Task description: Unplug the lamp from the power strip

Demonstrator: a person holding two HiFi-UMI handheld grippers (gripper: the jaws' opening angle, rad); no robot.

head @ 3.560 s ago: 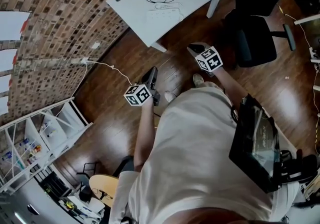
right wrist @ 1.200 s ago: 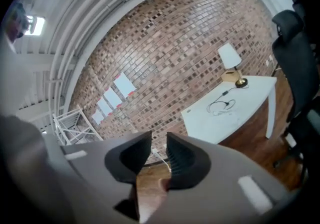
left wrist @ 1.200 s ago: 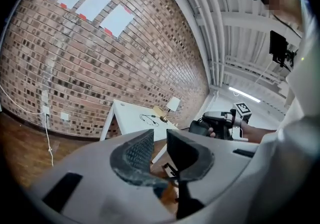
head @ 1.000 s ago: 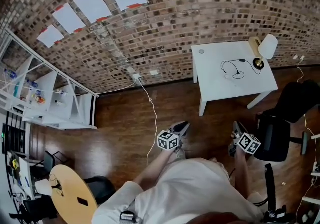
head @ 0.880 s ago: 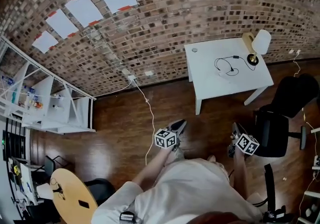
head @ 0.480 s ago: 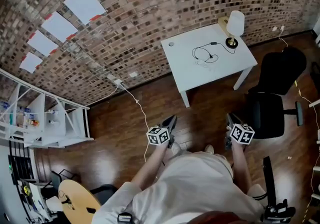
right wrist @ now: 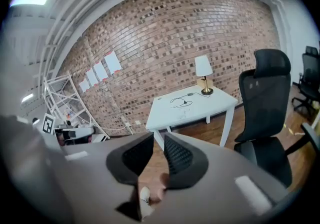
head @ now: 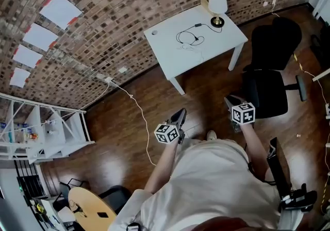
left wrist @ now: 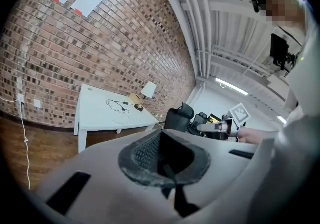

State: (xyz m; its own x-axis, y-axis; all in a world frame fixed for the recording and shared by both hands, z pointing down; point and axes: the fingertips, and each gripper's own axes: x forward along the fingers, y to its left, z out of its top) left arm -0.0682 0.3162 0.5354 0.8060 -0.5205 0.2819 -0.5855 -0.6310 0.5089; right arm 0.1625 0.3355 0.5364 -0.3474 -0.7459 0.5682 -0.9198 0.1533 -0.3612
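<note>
White laminate, flat and square-cornered, makes the surface at upper centre of the head view. The lamp, pale shade on a brassy round foot, stands at its far corner with its thin black cord looped beside it; I cannot pick out the power strip. My left tongs are closed on nothing and my right tongs stand a crack apart, empty, both low over the wooden floor and well short of the surface: a carrying posture, I judge.

Loft-style office: a red-brown brick wall hung with white paper sheets, dark polished wooden floor, white rectangular table, black swivel office chair, white metal shelving rack.
</note>
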